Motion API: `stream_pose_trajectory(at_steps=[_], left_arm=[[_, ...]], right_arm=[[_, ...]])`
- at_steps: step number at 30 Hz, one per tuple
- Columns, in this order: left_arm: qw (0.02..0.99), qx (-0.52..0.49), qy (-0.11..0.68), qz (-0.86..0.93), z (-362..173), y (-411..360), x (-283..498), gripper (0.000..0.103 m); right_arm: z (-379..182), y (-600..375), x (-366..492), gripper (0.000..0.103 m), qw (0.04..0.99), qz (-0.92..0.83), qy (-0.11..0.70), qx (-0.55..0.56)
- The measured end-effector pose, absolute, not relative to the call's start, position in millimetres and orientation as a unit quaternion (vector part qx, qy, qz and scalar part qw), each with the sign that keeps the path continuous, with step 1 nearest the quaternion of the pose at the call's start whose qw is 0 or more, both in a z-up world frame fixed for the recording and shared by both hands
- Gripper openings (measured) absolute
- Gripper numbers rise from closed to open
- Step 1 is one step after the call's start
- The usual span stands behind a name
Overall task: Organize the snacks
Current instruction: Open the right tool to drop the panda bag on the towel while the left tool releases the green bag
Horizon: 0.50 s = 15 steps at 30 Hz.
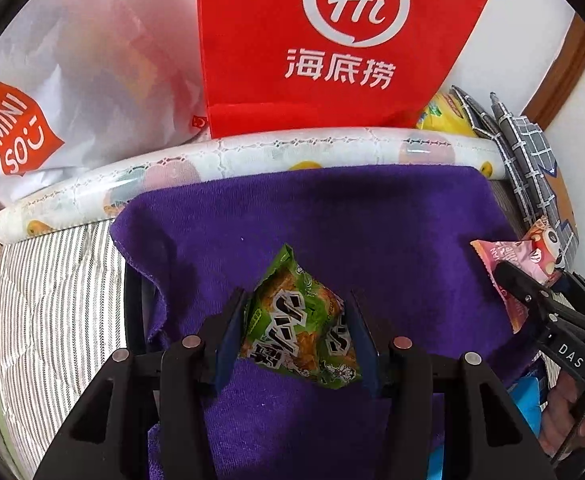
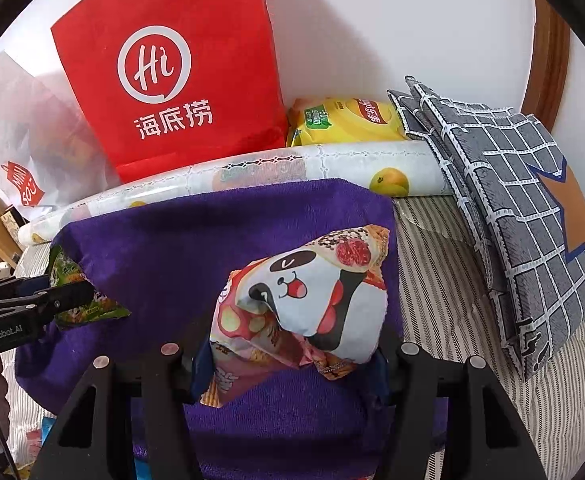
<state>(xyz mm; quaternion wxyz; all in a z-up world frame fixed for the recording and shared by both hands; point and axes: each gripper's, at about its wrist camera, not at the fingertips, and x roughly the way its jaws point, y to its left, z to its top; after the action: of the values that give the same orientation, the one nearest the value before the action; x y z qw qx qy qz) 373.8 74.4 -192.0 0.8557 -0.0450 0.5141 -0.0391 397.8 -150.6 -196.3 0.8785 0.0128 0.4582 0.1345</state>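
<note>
1. Green snack packet (image 1: 298, 320): we see it pinched between the jaws of the left gripper (image 1: 296, 316), the pads pressing its two sides, tip pointing away from the camera. It hangs over the purple towel (image 1: 332, 216).
2. Panda snack packet (image 2: 312, 300): clamped in the jaws of the right gripper (image 2: 292, 356), puffed body sticking out forward, also above the towel. In the left wrist view it shows at the far right edge, well apart from the green one.
3. Step in hand, as we judge it: both snacks are picked up and carried; neither is put away yet.
4. Beyond the towel: a rolled fruit-print sheet (image 2: 332, 164) lies across its far edge. Behind the roll a red paper bag (image 2: 180, 80) stands upright against the wall, a white shopping bag (image 1: 72, 92) to its left, a yellow packet (image 2: 344, 120) and folded grey checked cloth (image 2: 512, 184) to its right.
5. Next move, we reckon: carry each packet over the roll to a bag's mouth and let go there. Both bag mouths lie out of frame, so we cannot tell which takes the snacks or how open it stands.
6. Caution: the packets are soft and air-filled; they may slip or twist.
</note>
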Motion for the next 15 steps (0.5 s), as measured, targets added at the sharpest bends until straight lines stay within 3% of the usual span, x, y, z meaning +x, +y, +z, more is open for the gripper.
stream_pose_trajectory(at_steps=[7, 15], left_arm=[[0.855, -0.045, 0.515, -0.040, -191.5, 74.1, 373.9, 0.050], [0.853, -0.048, 0.517, -0.050, -186.6, 71.4, 371.5, 0.050]], right_arm=[[-197.1, -150.6, 399.2, 0.059, 0.876, 0.133, 0.463, 0.011], [-190.5, -150.5, 394.4, 0.071, 0.882, 0.142, 0.448, 0.017]])
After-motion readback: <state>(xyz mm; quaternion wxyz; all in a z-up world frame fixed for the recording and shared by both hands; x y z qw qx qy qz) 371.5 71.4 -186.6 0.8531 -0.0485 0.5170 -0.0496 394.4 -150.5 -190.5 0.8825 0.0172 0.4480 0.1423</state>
